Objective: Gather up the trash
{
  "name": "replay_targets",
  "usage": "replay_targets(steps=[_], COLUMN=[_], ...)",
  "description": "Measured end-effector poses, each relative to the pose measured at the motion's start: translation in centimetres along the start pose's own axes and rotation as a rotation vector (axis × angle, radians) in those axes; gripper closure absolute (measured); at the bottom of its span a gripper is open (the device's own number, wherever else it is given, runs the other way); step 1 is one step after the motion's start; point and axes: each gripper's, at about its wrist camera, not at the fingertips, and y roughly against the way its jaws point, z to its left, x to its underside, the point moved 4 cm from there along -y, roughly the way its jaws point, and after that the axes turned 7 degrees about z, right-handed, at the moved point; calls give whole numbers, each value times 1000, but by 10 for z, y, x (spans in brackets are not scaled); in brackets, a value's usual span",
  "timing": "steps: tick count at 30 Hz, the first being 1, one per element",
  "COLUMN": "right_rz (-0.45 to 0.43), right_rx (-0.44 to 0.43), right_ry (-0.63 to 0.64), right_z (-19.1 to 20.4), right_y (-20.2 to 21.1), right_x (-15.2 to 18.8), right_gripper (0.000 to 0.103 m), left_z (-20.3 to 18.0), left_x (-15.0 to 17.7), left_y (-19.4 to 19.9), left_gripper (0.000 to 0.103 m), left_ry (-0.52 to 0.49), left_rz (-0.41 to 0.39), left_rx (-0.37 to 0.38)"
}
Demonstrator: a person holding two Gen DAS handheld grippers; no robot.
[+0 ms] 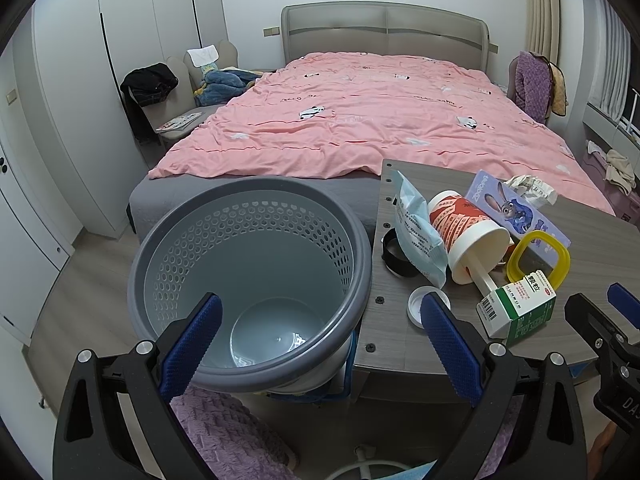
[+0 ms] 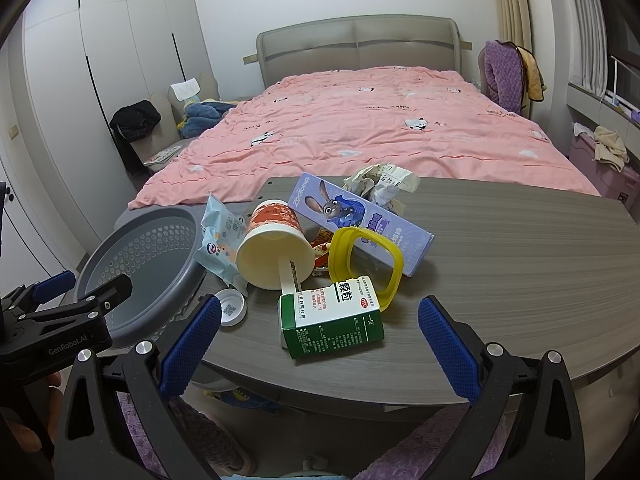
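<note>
A grey perforated waste basket (image 1: 248, 280) stands empty at the left edge of the grey wooden table (image 2: 500, 264); it also shows in the right wrist view (image 2: 140, 268). On the table lie a green-white medicine box (image 2: 332, 320), a tipped paper cup (image 2: 272, 248), a yellow ring lid (image 2: 368, 264), a pale blue wipes packet (image 2: 220, 240), a purple rabbit box (image 2: 360, 220), crumpled paper (image 2: 380, 188) and a white cap (image 2: 230, 306). My left gripper (image 1: 320, 344) is open over the basket's near rim. My right gripper (image 2: 320, 344) is open just before the medicine box.
A bed with a pink cover (image 2: 360, 132) lies behind the table. A chair with clothes (image 1: 160, 92) and white wardrobes (image 1: 80, 80) stand at the left. A purple rug (image 1: 224, 432) lies on the floor below. A black ring (image 1: 396, 256) sits on the table behind the wipes packet.
</note>
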Motion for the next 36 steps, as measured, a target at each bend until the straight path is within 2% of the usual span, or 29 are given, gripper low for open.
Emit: replay_targets(steps=[18, 29, 36], right_rz=[16, 117, 164], right_rx=[-9, -38, -11], right_ry=[-15, -17, -5], right_z=[-7, -16, -14], right_y=[-4, -36, -64], right_x=[4, 19, 23], right_gripper=[6, 6, 6], left_z=[1, 0, 0], left_x=[1, 10, 13], left_y=[-8, -30, -39], left_gripper=[8, 8, 8], left_ry=[-1, -4, -14], left_rz=[20, 58, 69], left_rx=[3, -21, -15])
